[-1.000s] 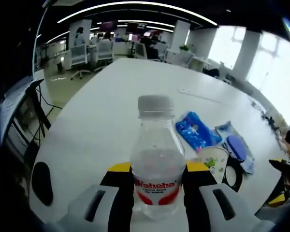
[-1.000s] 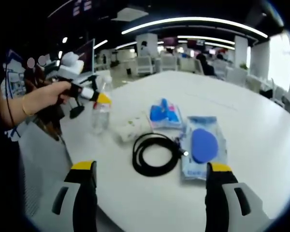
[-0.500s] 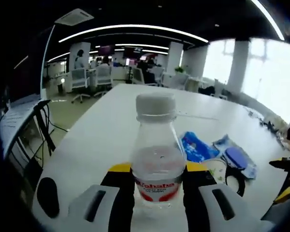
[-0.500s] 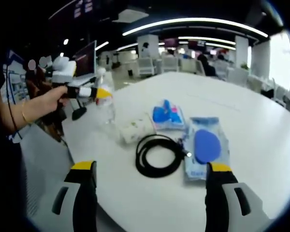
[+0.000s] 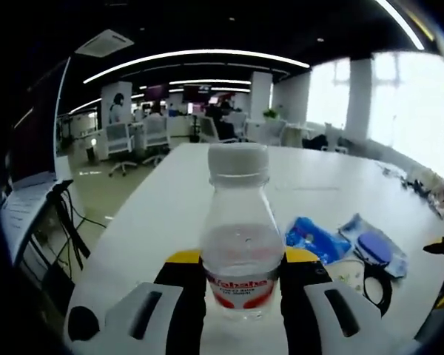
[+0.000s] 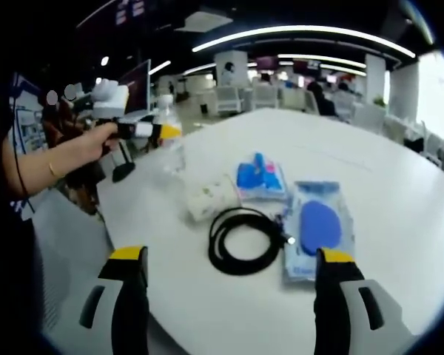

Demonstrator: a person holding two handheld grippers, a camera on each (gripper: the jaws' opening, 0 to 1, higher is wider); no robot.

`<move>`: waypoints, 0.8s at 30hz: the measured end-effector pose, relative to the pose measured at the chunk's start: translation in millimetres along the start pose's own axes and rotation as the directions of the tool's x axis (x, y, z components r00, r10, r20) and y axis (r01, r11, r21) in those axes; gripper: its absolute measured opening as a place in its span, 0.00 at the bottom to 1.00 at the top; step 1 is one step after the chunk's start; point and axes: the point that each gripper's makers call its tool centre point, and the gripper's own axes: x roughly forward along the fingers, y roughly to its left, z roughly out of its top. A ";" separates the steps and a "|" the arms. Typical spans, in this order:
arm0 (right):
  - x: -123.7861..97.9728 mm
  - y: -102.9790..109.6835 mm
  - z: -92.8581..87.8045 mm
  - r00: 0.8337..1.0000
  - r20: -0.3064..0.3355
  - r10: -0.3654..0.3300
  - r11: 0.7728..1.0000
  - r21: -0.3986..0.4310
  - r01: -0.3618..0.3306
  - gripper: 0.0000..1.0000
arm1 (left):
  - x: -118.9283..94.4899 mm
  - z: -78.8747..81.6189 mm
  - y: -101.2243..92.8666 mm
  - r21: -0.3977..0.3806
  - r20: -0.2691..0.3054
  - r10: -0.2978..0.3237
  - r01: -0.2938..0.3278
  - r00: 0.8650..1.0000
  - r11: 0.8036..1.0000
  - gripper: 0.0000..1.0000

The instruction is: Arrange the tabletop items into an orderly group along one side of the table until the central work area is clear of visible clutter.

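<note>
My left gripper [image 5: 240, 285] is shut on a clear water bottle [image 5: 240, 244] with a white cap and red label, held above the white table [image 5: 170, 200]. In the right gripper view that bottle [image 6: 169, 133] hangs over the table's far left corner, in the left gripper [image 6: 163, 132] that a hand holds. My right gripper [image 6: 229, 288] stands open over the near table edge, nothing between its jaws. Ahead of it lie a coiled black cable [image 6: 244, 240], a white pack [image 6: 207, 198], a blue packet [image 6: 259, 177] and a clear pouch with a blue oval [image 6: 317, 225].
The blue packet [image 5: 314, 240], the pouch [image 5: 374, 248] and the cable [image 5: 374, 285] lie right of the bottle in the left gripper view. Office chairs [image 5: 144, 137] and desks stand beyond the table. A monitor [image 6: 133, 89] is at the left. The table [image 6: 399, 192] stretches bare to the right.
The left gripper has lifted the bottle higher off the table and carried it toward the far left corner. The right gripper has stayed open and nearly still.
</note>
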 end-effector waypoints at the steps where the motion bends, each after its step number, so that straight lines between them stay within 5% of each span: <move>1: 0.4 -0.6 0.6 1.000 -0.001 0.000 1.000 0.000 0.000 0.91 | 1.8 2.3 1.4 0.002 0.004 0.002 -0.002 1.000 1.000 0.36; 24: 15.8 -15.1 1.0 0.999 -0.034 -0.014 1.000 0.018 0.015 0.91 | 53.7 30.2 18.6 0.031 0.063 0.001 -0.003 0.998 1.000 0.36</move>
